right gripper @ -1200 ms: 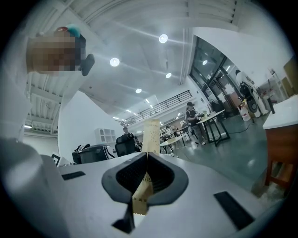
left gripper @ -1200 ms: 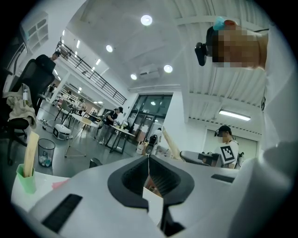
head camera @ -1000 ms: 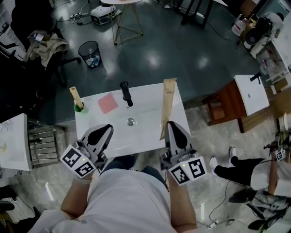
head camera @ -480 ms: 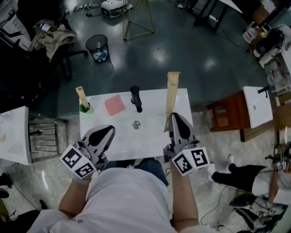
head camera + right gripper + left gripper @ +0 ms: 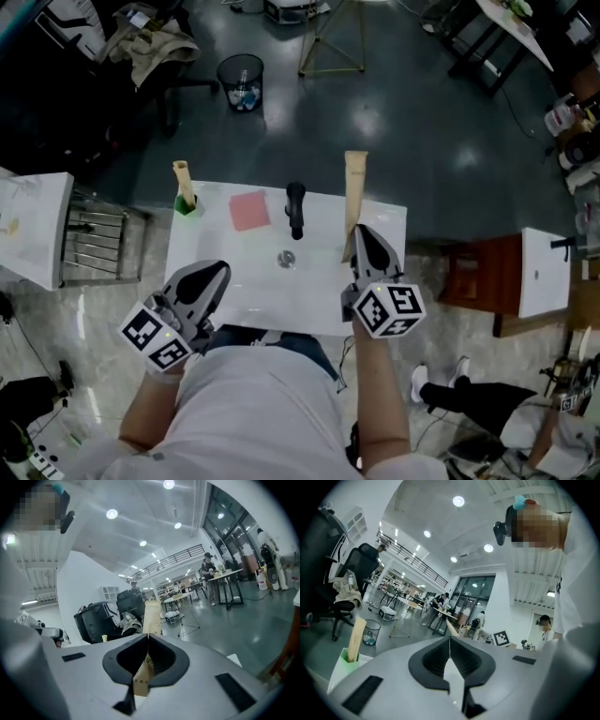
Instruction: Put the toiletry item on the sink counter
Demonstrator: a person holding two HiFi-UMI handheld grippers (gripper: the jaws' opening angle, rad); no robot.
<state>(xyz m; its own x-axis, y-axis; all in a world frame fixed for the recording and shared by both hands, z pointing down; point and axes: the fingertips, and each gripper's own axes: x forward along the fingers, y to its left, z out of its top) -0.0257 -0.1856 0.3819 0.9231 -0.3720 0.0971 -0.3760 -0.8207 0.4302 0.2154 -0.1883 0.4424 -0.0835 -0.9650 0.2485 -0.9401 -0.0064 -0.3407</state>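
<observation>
Right tool (image 5: 362,234), clamped on the long beige toiletry packet (image 5: 354,192), has edged forward over the sink surface (image 5: 234,291), so release seems near; left tool (image 5: 214,274) stays closed, empty.

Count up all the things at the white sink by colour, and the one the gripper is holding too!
Tan: 2, the standing packet in the cup and the held packet in the right gripper
Green: 1, the cup
Pink: 1, the square
Black: 1, the faucet
Silver: 1, the drain
Total: 6
</observation>
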